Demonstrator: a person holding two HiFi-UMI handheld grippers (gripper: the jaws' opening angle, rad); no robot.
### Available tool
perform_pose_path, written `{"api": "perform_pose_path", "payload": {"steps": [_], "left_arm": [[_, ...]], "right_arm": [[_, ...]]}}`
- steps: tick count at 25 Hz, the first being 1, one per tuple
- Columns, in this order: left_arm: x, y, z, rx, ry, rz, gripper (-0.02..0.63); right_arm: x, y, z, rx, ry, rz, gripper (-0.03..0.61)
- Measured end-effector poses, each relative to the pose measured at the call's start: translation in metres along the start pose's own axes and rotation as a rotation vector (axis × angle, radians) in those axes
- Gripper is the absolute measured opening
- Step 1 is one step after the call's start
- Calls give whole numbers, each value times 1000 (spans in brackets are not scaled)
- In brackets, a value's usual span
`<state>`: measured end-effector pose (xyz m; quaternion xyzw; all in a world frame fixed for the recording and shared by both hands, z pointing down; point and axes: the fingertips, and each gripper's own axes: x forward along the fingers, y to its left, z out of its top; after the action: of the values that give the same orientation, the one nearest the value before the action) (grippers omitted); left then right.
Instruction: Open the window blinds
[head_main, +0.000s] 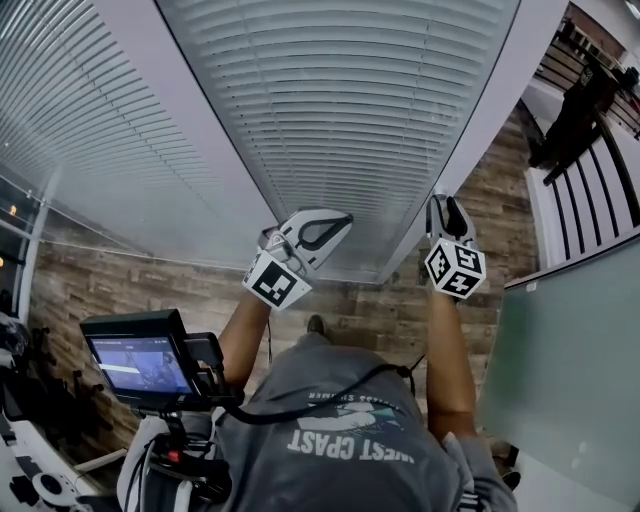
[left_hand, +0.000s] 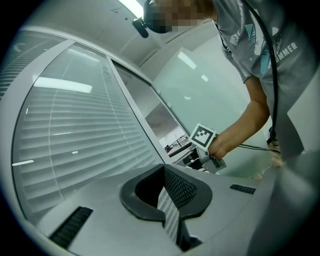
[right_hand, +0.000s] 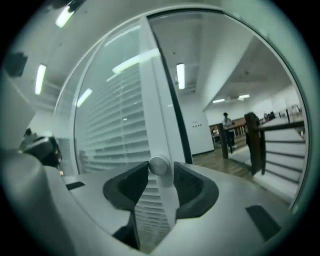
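Note:
Closed white slat blinds (head_main: 350, 110) sit behind glass in a tall panel straight ahead, also seen in the left gripper view (left_hand: 75, 135). A white frame post (head_main: 470, 150) runs along the panel's right side. On that post is a small round silver knob (right_hand: 158, 165). My right gripper (right_hand: 160, 173) is shut on the knob, one jaw on each side; in the head view it (head_main: 447, 205) presses against the post. My left gripper (head_main: 343, 219) hovers in front of the blinds' lower part, shut and holding nothing (left_hand: 164, 168).
A second blind panel (head_main: 60, 130) stands to the left. A frosted glass partition (head_main: 570, 360) is close on the right, with a dark railing (head_main: 590, 180) beyond. A monitor rig (head_main: 140, 362) hangs at my lower left. The floor (head_main: 120, 285) is wood plank.

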<state>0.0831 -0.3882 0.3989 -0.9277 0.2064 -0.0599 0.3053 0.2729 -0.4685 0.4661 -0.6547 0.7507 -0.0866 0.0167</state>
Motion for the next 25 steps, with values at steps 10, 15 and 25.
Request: {"api": "perform_pose_path", "payload": {"steps": [10,15,25], "left_arm": [[-2,-1,-3,-3,2,5,3],[-2,-3,-4,-14,-1,5,3],[-2,-8,-5,-17,1,-4,3]], "right_arm": [[8,0,-7,-292,35,-131,117],[8,3,-11,-1223,162,-251,114],[-1,3,7,-108,7,-41,117]]}}
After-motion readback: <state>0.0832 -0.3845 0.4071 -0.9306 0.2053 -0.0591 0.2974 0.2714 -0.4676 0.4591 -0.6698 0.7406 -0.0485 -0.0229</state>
